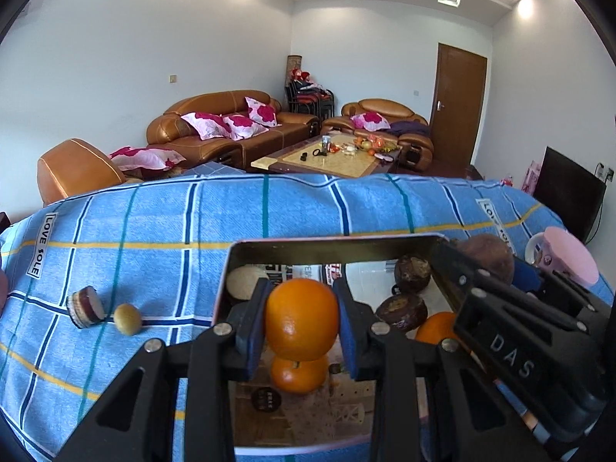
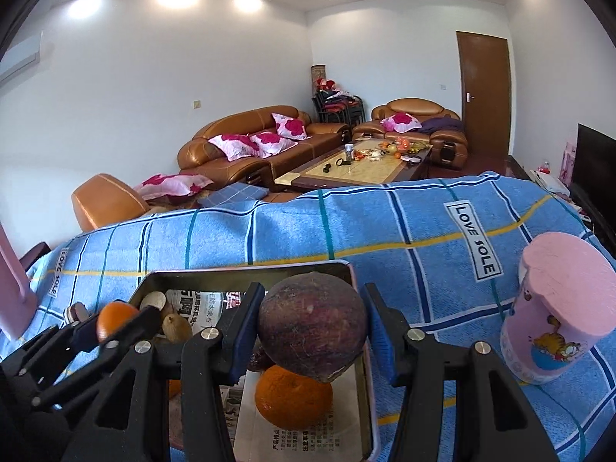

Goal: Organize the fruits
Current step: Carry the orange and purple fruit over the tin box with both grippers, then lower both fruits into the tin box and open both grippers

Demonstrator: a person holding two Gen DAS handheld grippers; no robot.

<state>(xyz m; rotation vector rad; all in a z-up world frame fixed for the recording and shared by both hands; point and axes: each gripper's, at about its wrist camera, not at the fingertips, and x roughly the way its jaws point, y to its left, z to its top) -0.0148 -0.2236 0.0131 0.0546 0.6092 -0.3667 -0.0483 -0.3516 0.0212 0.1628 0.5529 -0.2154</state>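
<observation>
Looking along my left claw [image 1: 301, 321], I see its two blue pads pressed against the sides of an orange [image 1: 301, 319], held above the metal tray [image 1: 335, 239]. A second orange [image 1: 298, 375] lies directly below it on the newspaper lining the tray, and a third orange [image 1: 437, 327] lies to the right. Two dark brown round fruits [image 1: 401, 312] [image 1: 412, 272] rest near the tray's right wall, and a pale round fruit [image 1: 244, 281] sits in its far left corner. On the blue checked cloth covering the table [image 1: 154, 231], left of the tray, lie a cut fruit piece [image 1: 86, 306] and just beside it a small yellowish fruit [image 1: 128, 318]. The right claw's black frame crosses the tray's right side, and a pink cup [image 1: 564, 256] stands beyond it.

Looking along my right claw [image 2: 312, 333], I see its pads closed on a large dark purple-brown fruit [image 2: 312, 327], held over the right part of the tray [image 2: 342, 269]. An orange [image 2: 293, 400] lies beneath it on the newspaper. At left, the other claw [image 2: 115, 323] grips its orange [image 2: 115, 319] above the tray's left side; a brownish pear-shaped fruit [image 2: 176, 327] lies near it. The pink cup [image 2: 558, 308] stands upright on the cloth, well to the right of the tray.
</observation>
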